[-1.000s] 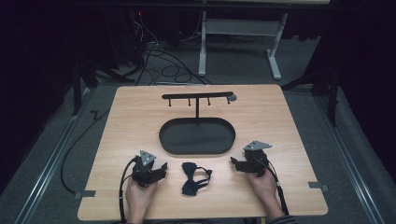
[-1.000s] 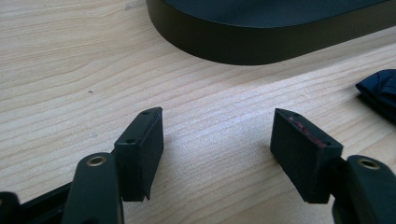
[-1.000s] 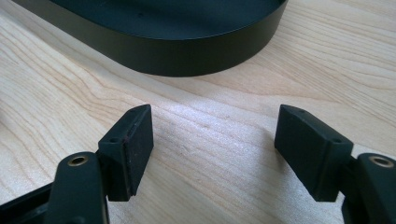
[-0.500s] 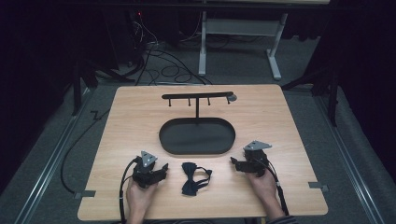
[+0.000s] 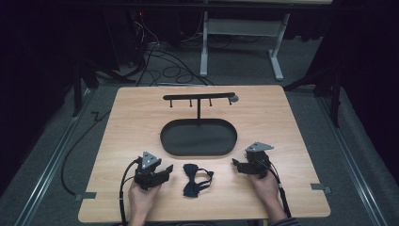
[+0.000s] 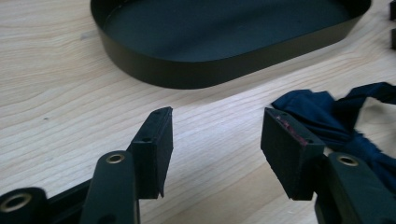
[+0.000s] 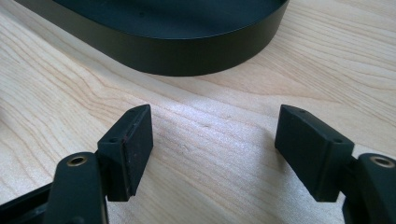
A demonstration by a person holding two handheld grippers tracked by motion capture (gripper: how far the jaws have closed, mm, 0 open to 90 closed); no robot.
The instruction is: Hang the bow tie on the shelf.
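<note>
1. In the high view we see the person's left hand (image 5: 141, 200) coming in from the bottom edge, wrapped round the back of the left gripper (image 5: 165, 170), which lies low over the wooden table (image 5: 117, 122) and points toward the right, at the bow tie (image 5: 195, 180).
2. The left gripper's jaws stand apart, though they have just been closing a little. In the left gripper view bare table shows between the two black pads (image 6: 156, 147); nothing is between them.
3. The bow tie, dark navy cloth, lies flat on the table between the two grippers, near the front edge and just in front of the tray. In the left gripper view its crumpled cloth (image 6: 336, 121) sits just beyond the right-hand pad; whether cloth and pad touch we cannot tell, as the pad covers that edge.
4. The right hand (image 5: 264, 188) likewise enters from the bottom, its striped sleeve cuff (image 5: 282, 222) at the frame's edge, holding the right gripper (image 5: 236, 164), which points left toward the bow tie but sits well apart from it.
5. The right gripper's jaws are spread wide over bare wood, with nothing between them in the right gripper view (image 7: 212, 149).
6. The black oval tray (image 5: 198, 149) sits mid-table behind the bow tie, and a black T-shaped stand (image 5: 199, 100) with small pegs rises from its far side.
7. We can read no brand, label or writing on the grippers, the tray, the stand or the bow tie.
</note>
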